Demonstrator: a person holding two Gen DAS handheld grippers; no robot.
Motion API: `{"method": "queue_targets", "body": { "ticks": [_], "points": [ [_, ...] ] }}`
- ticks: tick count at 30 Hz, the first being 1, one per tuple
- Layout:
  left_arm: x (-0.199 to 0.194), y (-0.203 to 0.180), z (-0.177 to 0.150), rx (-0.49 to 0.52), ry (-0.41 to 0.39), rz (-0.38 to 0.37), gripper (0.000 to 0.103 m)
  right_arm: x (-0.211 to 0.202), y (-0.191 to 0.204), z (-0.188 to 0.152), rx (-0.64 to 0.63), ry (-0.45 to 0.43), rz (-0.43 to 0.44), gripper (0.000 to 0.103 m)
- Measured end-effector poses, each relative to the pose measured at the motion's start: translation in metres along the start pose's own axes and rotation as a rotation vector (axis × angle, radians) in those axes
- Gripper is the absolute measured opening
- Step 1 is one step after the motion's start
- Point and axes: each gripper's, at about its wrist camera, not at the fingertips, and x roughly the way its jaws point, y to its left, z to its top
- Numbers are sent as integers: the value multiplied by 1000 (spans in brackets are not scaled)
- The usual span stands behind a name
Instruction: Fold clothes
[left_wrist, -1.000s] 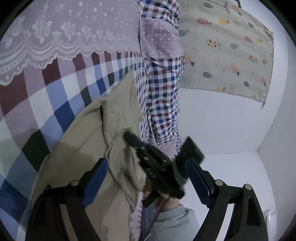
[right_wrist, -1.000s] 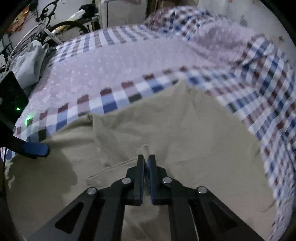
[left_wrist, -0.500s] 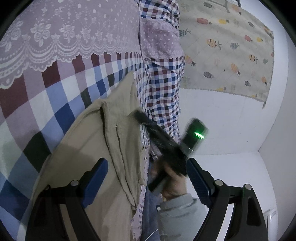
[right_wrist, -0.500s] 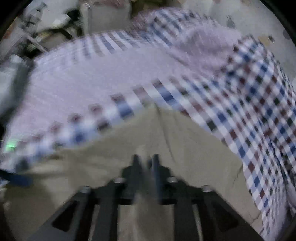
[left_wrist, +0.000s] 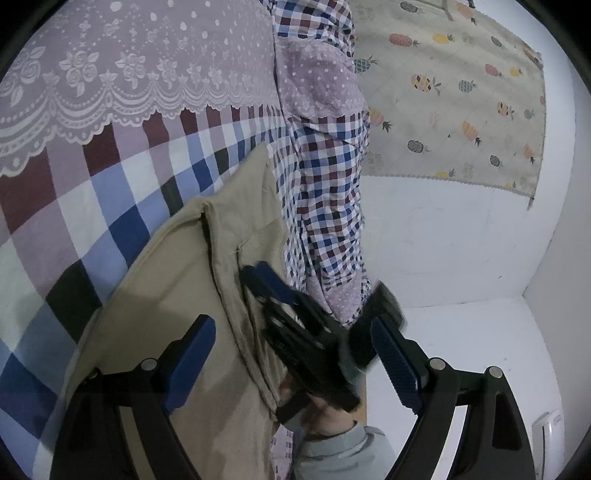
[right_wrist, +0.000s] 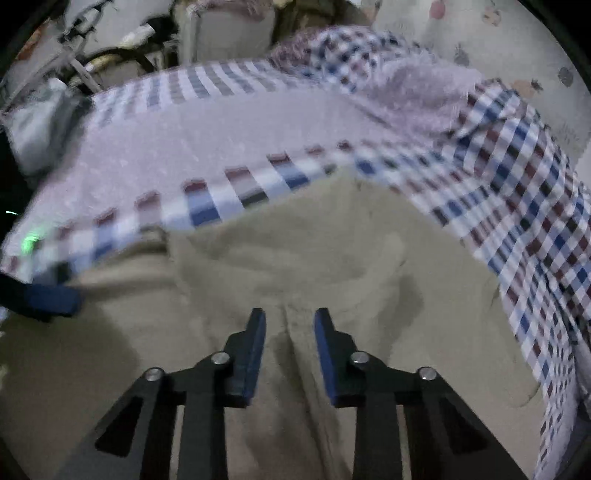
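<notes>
Checked bedspread (left_wrist: 110, 206) carries the khaki garment (right_wrist: 332, 240); my right gripper (right_wrist: 290, 325) stands partly apart over a fabric ridge, maybe touching; my left gripper (left_wrist: 291, 343) gapes wide, empty.

No readable text, label, brand or number is showing anywhere; the pineapple-print cloth (left_wrist: 454, 92) hanging above the checked bedspread (left_wrist: 110, 206) is carrying only pictures, and everything else stays unmarked.
</notes>
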Motion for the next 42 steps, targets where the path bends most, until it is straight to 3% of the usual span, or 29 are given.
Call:
{"method": "queue_targets", "body": {
  "ticks": [2,4,6,10,13,15,18,19,22,24,27,30,32,38,40,42],
  "points": [
    [1,0,0,0,1,3,89,17,-3,-2,26,32,-8,21],
    [1,1,1,-3,1,3,89,14,-5,-3,41,30,-6,2],
    [1,2,1,-6,1,1,89,-7,1,1,26,-25,1,3],
    [0,3,0,-2,0,2,89,-17,13,2,-5,-26,82,6],
    [0,2,-1,6,-1,7,89,0,19,-8,-18,61,107,7],
    [0,2,0,5,1,7,89,-17,15,-16,8,6,166,15],
    [0,3,0,7,4,0,89,-71,-14,-33,74,-135,305,47],
    [-1,3,-1,10,3,-2,89,-89,-37,-46,114,-172,290,58],
    [0,1,-4,33,3,2,89,-131,-116,-91,246,-244,186,66],
    [1,-1,-6,56,1,10,89,-151,-193,-148,439,-165,-35,66],
    [3,-3,-8,82,2,25,89,-161,-283,-221,703,-59,-225,66],
    [4,-4,-9,98,0,34,89,-169,-343,-280,921,2,-307,56],
    [5,-4,-10,110,-1,41,89,-167,-358,-299,998,7,-284,51],
    [8,-4,-11,132,3,57,89,-123,-359,-295,975,110,-260,43],
    [8,-3,-10,124,5,51,89,-111,-357,-290,959,166,-292,0],
    [6,-1,-8,109,5,39,89,-116,-350,-276,924,170,-364,0]
  ]
}}
